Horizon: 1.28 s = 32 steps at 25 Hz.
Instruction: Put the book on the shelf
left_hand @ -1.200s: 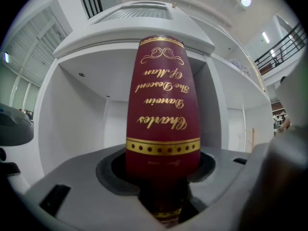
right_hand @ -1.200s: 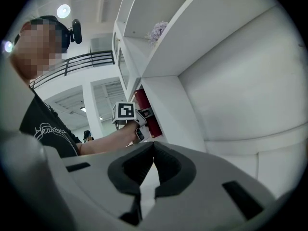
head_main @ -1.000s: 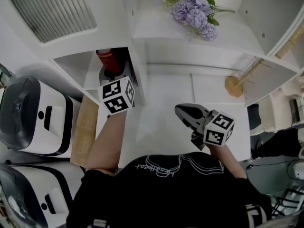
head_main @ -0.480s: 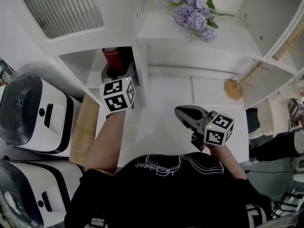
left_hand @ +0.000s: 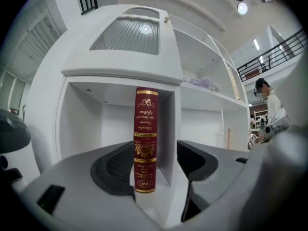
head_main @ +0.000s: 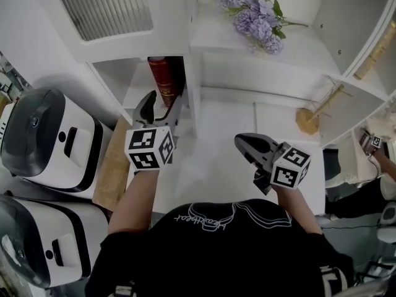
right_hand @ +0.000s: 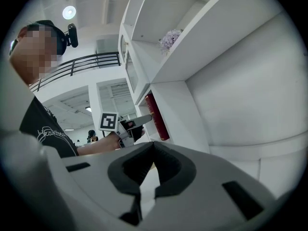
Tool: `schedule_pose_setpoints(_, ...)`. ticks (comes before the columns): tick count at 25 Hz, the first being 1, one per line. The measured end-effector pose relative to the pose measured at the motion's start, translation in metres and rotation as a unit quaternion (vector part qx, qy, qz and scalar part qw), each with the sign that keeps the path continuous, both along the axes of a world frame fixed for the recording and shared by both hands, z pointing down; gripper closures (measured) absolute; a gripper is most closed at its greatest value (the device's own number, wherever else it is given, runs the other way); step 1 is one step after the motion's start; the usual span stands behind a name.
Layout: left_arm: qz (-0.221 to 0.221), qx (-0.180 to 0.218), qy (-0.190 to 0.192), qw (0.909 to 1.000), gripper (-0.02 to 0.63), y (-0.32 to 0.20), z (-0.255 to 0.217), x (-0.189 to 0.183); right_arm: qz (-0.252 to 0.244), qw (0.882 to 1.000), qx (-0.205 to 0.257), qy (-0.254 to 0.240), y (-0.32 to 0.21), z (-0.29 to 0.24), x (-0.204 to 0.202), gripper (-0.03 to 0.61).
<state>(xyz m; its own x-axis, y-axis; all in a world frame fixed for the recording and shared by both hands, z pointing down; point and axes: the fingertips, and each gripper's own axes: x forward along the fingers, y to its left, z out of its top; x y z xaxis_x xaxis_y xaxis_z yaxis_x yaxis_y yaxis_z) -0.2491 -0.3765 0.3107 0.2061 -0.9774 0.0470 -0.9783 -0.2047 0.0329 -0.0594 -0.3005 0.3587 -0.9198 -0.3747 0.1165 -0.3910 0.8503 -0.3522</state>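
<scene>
A dark red book (head_main: 163, 78) with gold lettering stands upright in the white shelf compartment (head_main: 133, 85), against its right wall. My left gripper (head_main: 162, 105) sits just in front of that compartment. Its jaws are opening, spread wide, and nothing is pressed between them. In the left gripper view the book (left_hand: 146, 138) shows past the gap between the pads, clear of both, and the gripper (left_hand: 156, 161) frames it. My right gripper (head_main: 242, 143) hovers over the white lower surface, jaws shut and empty. The right gripper view shows its closed tips (right_hand: 153, 146), the book (right_hand: 158, 117) and the left gripper (right_hand: 131, 125).
Purple flowers (head_main: 255, 14) lie on the shelf above. Two white and grey appliances (head_main: 46, 141) (head_main: 37, 246) stand at the left beside a wooden board (head_main: 114, 166). A round wooden stand (head_main: 306, 113) sits in the right compartment. A person (left_hand: 267, 100) stands far off.
My left gripper has drawn back out of the compartment and its jaws have spread, leaving the book standing upright inside. The right gripper has stayed put.
</scene>
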Motion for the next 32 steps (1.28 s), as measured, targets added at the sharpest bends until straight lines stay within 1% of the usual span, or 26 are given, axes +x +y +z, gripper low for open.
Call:
schedule_pose_setpoints(3,0.050,-0.005,0.015,0.9986,0.344,0.029,-0.004,0.013,-0.008,1.000,0.013,-0.004,0.002,-0.006,-0.004,0.572)
schedule_pose_setpoints(6,0.092,-0.029,0.037,0.9946,0.345,0.057,0.002,0.028,-0.018,1.000,0.024,-0.007,0.004,-0.010,-0.013,0.572)
schedule_pose_setpoints(9,0.134,-0.059,0.084,0.9857,0.347,0.081,0.016,0.047,-0.031,0.999,0.030,-0.017,0.009,-0.013,-0.024,0.572)
schedule_pose_setpoints(11,0.161,-0.070,0.107,0.9786,0.353,0.094,0.024,0.061,-0.039,0.998,0.032,-0.023,0.013,-0.015,-0.030,0.572)
schedule_pose_setpoints(12,0.170,-0.072,0.113,0.9763,0.375,0.099,0.027,0.066,-0.043,0.998,0.033,-0.025,0.015,-0.015,-0.032,0.572)
schedule_pose_setpoints(13,0.175,-0.073,0.115,0.9751,0.407,0.102,0.029,0.069,-0.044,0.998,0.034,-0.027,0.015,-0.015,-0.033,0.572)
schedule_pose_setpoints(16,0.179,-0.080,0.115,0.9740,0.469,0.110,0.037,0.074,-0.043,0.998,0.039,-0.029,0.016,-0.018,-0.033,0.572)
schedule_pose_setpoints(17,0.182,-0.081,0.117,0.9729,0.500,0.112,0.039,0.076,-0.042,0.998,0.040,-0.031,0.016,-0.019,-0.032,0.572)
schedule_pose_setpoints(18,0.186,-0.081,0.121,0.9717,0.533,0.115,0.039,0.078,-0.042,0.998,0.040,-0.032,0.017,-0.019,-0.032,0.572)
schedule_pose_setpoints(21,0.197,-0.073,0.125,0.9697,0.596,0.118,0.036,0.084,-0.042,0.998,0.041,-0.033,0.019,-0.019,-0.032,0.572)
schedule_pose_setpoints(22,0.200,-0.070,0.121,0.9698,0.607,0.118,0.034,0.086,-0.043,0.998,0.042,-0.031,0.020,-0.018,-0.033,0.572)
schedule_pose_setpoints(25,0.207,-0.066,0.112,0.9696,0.609,0.120,0.032,0.090,-0.047,0.998,0.042,-0.028,0.023,-0.015,-0.034,0.572)
schedule_pose_setpoints(32,0.206,-0.062,0.112,0.9702,0.609,0.119,0.030,0.090,-0.047,0.998,0.040,-0.027,0.024,-0.014,-0.035,0.572)
